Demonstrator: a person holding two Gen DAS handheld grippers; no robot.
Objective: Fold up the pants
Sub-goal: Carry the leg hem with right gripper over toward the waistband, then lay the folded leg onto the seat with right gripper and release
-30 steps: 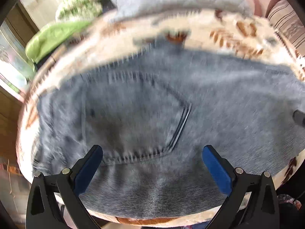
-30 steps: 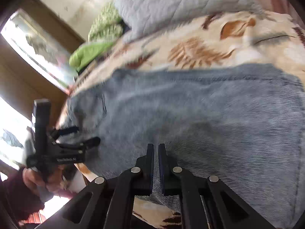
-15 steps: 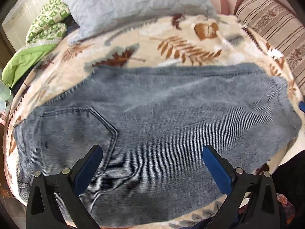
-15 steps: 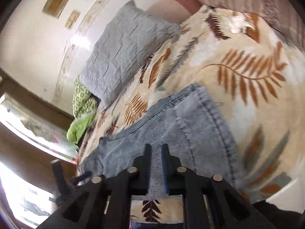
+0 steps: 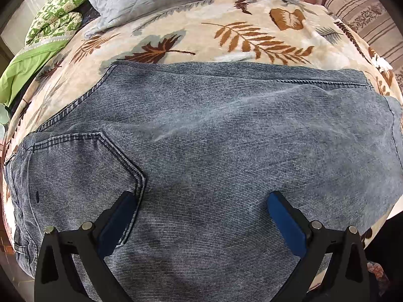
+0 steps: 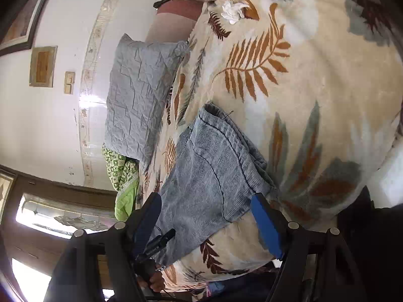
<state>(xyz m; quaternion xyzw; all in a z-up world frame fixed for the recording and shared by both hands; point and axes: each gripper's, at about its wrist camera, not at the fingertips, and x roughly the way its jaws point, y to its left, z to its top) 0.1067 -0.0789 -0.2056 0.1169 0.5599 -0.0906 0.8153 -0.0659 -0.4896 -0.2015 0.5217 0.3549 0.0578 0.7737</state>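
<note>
Blk tongs (image 5: 201, 209), blue pads (image 5: 286, 220).

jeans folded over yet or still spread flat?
Folded. The jeans show stacked layers along the hem edge, legs doubled over. Both sets of jaws are open, holding nothing.

The left wrist view looks closely down on the jeans (image 5: 214, 151), the right (tilted sideways) sees them along the bed (image 6: 327, 88).

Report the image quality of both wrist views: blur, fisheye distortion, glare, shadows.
Left wrist view: sharp, no motion blur; the fisheye bulges the jeans and blanket into a dome with dark corners; light is soft and even. Right wrist view: also sharp but tilted; the wall trim curves; the window is blown out; a glare spot sits on the wall.
</note>
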